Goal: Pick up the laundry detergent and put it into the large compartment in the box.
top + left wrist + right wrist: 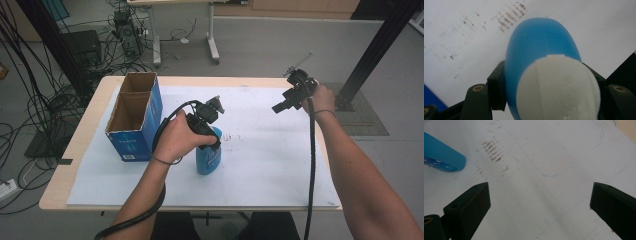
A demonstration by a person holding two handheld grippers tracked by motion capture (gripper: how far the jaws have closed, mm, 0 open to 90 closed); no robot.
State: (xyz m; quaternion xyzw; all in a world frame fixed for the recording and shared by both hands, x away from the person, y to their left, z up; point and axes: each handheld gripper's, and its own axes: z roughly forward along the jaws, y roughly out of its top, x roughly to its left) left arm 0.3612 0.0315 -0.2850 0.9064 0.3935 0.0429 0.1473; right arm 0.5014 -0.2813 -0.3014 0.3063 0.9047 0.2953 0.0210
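Note:
A blue bottle (208, 157) with a white cap (559, 87) stands upright on the white sheet near the table's middle. My left gripper (206, 131) comes down from above and is shut on the bottle's upper part; in the left gripper view both jaws press against the blue body (539, 45) just below the cap. My right gripper (289, 102) is held above the table's far right, open with nothing between its jaws. The right gripper view looks down on the sheet, with the bottle's lower end (442, 155) at its left edge.
An open blue cardboard box (134, 117) with two compartments stands at the left of the white sheet (270, 165), close to my left hand. Brown smudges (492, 150) mark the sheet beside the bottle. Cables and table legs lie on the floor behind the table.

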